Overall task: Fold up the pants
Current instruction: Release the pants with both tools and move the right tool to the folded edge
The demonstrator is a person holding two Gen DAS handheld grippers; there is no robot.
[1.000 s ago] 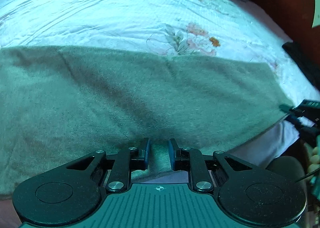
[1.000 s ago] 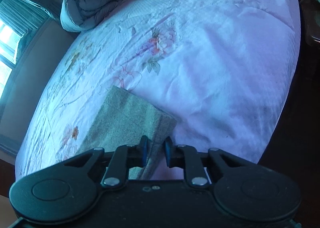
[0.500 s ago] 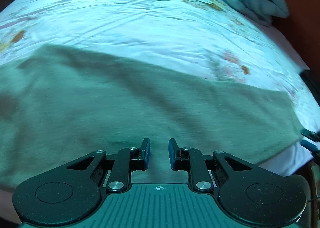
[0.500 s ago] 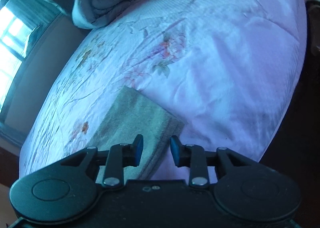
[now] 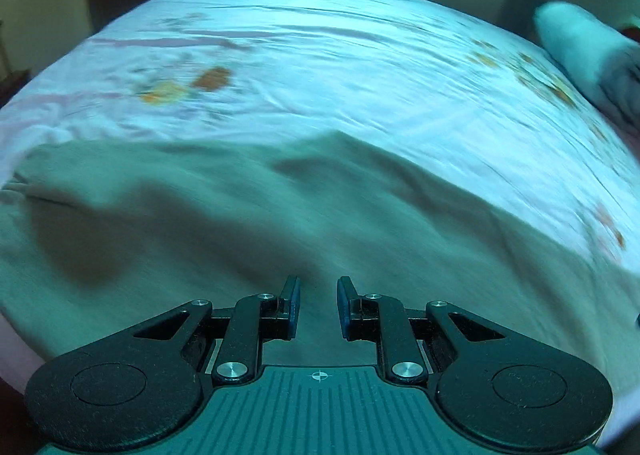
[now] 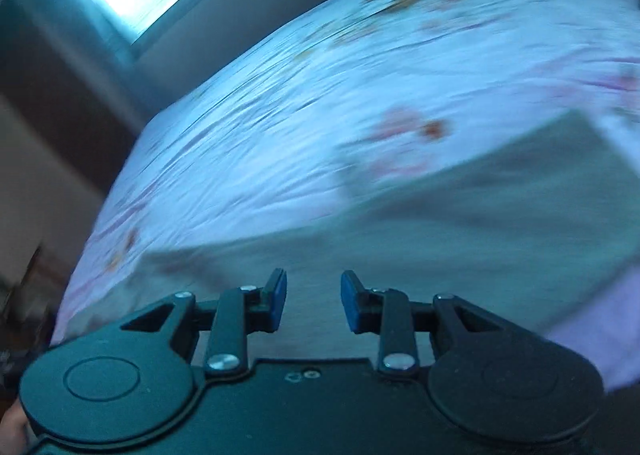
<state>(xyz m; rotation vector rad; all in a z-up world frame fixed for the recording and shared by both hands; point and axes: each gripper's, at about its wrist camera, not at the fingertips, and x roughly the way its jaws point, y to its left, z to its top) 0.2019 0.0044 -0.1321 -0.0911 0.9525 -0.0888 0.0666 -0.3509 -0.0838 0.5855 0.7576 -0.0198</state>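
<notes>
Both tongs, left and right, have released the pants, lying crosswise.

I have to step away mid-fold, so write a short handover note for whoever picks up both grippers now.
Left gripper: open, holding nothing, low over the grey pants.
Right gripper: open, holding nothing, also over the pants.
Pants lie spread along the near edge of the floral bedsheet, rumpled in places.
Done: cannot tell how many folds; views are blurred.
Left: regrip and finish folding.
</notes>
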